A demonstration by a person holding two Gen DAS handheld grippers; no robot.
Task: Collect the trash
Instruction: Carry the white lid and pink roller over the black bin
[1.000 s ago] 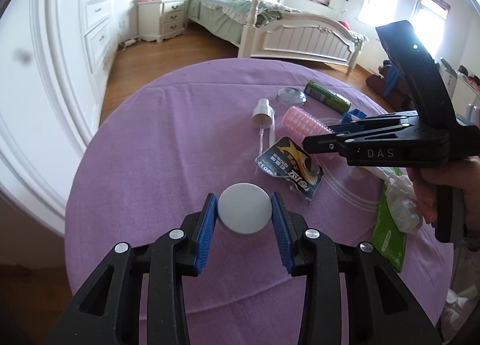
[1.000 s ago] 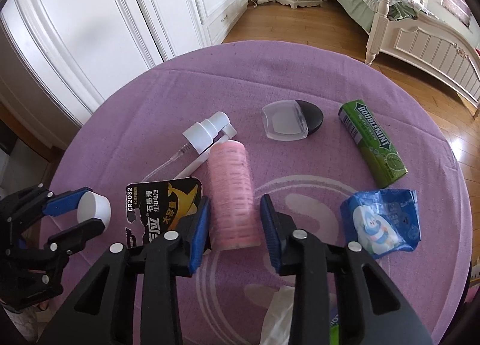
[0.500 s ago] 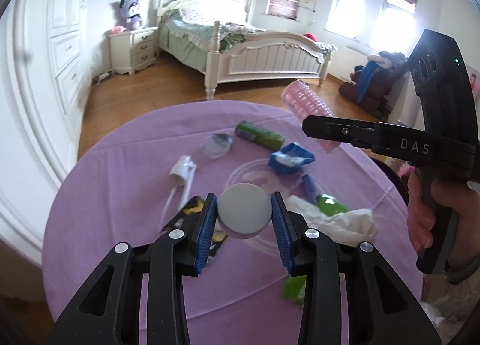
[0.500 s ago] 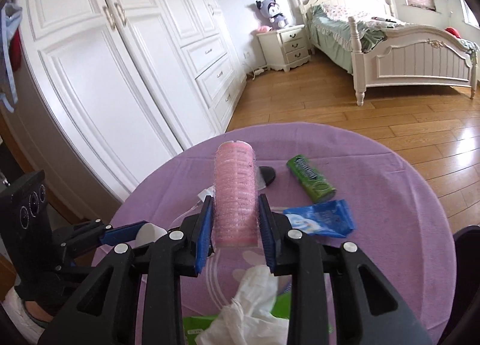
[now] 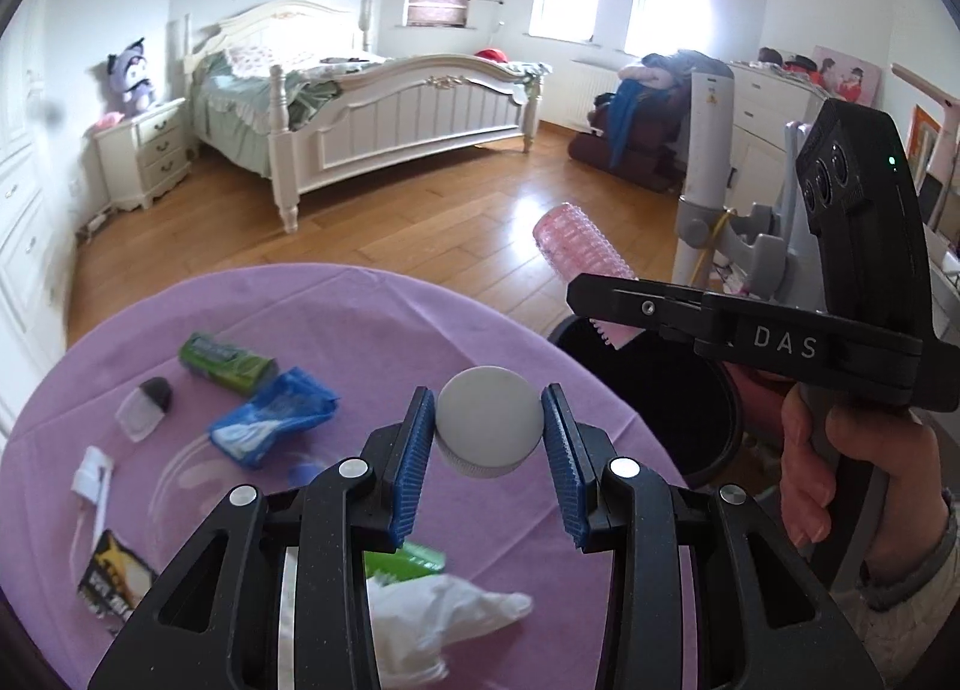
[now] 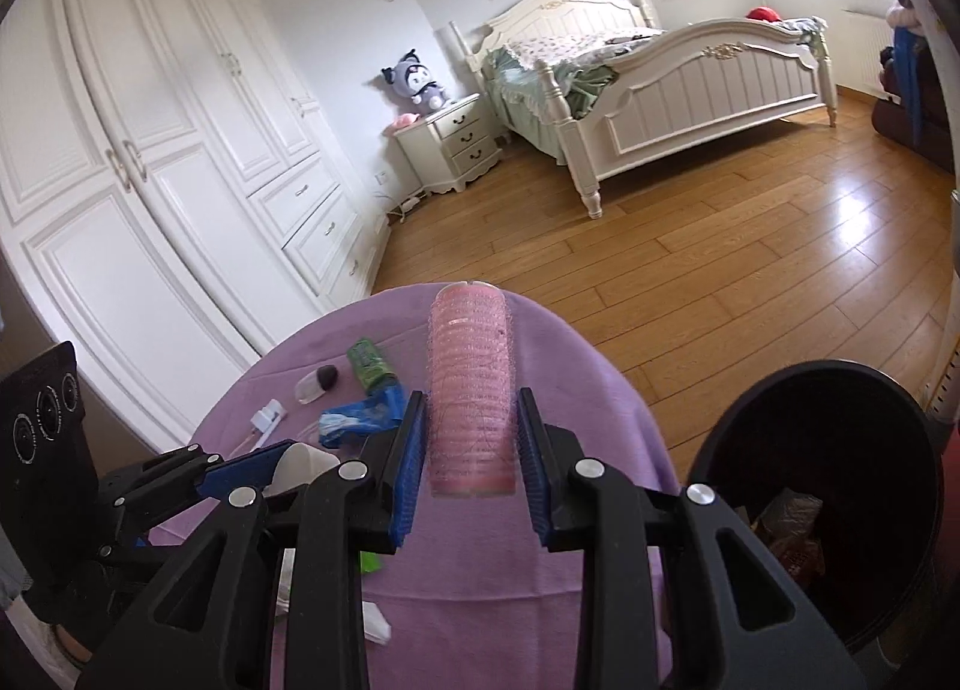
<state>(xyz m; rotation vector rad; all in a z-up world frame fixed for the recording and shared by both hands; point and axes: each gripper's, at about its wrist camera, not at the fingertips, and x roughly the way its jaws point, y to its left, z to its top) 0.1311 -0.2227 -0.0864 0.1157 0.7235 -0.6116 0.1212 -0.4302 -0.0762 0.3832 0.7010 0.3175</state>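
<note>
My left gripper point(image 5: 487, 431) has its jaws clenched on a white cap point(image 5: 485, 427), and my right gripper point(image 6: 470, 446) has its jaws clamped on a pink hair roller point(image 6: 471, 390). The black bin point(image 6: 840, 486) stands off the counter point(image 6: 576, 558) edge at about four o'clock of the roller. I judge it best to bring each piece squarely over the bin mouth, roller first, and let go low so neither bounces off the rim. A blue wrapper point(image 5: 270, 427) and a green pack point(image 5: 228, 363) lie on the counter for later.
</note>
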